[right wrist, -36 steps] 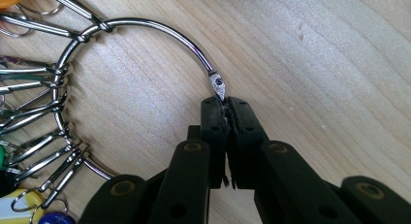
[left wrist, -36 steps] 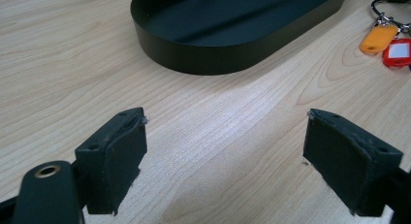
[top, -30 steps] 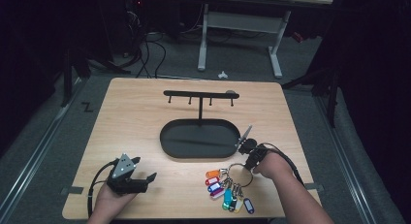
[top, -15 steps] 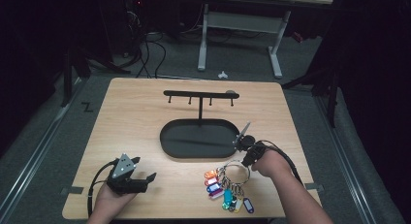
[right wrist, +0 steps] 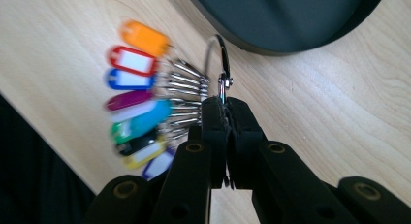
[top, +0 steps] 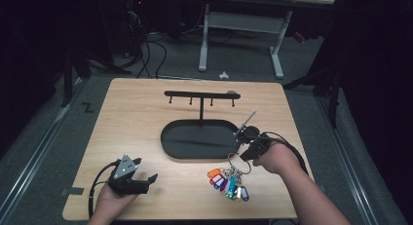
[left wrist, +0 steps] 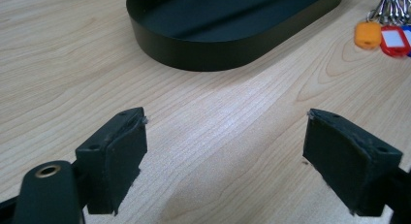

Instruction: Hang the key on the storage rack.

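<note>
Right gripper [right wrist: 225, 105]: clamped on the big key ring [right wrist: 218, 64], jaws fully together on the wire; at near right of the table [top: 146, 113] in the high view, just off the right end of the tray.
Key ring: pinched at its clasp, loop standing up from the jaw tips; in the high view at [top: 238, 162], just near of the tray's right end.
Key tags [top: 228, 183]: coloured fan hanging off the ring toward the near side, lowest tags seemingly touching or just above the wood; blurred in the right gripper view [right wrist: 138, 107].
Rack [top: 200, 95]: black crossbar with small hooks, on a post rising from the oval tray [top: 175, 137]; far and left of the ring.
Bar axis: left to right across the table, hooks pointing down.
Deciding relation: ring below hook level and to the near right of the bar; right-most hook [top: 233, 102] closest.
Likely next move: lift, carry far and slightly left, loop over a hook.
Nearer hand: right, already holding.
Left gripper [left wrist: 225, 151]: jaws wide apart, nothing between them, resting at near left, well apart from ring and rack.
</note>
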### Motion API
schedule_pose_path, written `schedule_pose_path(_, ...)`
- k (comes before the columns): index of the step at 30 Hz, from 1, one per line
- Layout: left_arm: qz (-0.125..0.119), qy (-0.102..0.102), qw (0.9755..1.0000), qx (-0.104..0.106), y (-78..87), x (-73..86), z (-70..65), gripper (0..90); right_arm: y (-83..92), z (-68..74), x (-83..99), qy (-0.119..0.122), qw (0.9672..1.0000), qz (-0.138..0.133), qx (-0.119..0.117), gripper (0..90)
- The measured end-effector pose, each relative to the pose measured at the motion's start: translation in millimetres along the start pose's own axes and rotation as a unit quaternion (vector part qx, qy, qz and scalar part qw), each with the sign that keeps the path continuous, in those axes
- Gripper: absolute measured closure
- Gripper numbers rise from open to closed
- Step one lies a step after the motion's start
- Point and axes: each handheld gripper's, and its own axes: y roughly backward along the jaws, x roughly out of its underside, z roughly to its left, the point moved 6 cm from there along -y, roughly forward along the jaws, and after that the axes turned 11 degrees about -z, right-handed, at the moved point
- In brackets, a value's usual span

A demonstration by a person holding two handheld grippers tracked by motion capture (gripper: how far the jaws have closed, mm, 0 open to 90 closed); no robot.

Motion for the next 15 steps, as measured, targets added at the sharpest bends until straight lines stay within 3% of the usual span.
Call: schedule_pose_path(15, -0.004, 0.002, 1.0000, -0.001, 1.3, -0.7, 0.9, 16.3, 49.1, 0.2, -25.4, 0.025, 0.9989, -0.017, 0.036, 87.5)
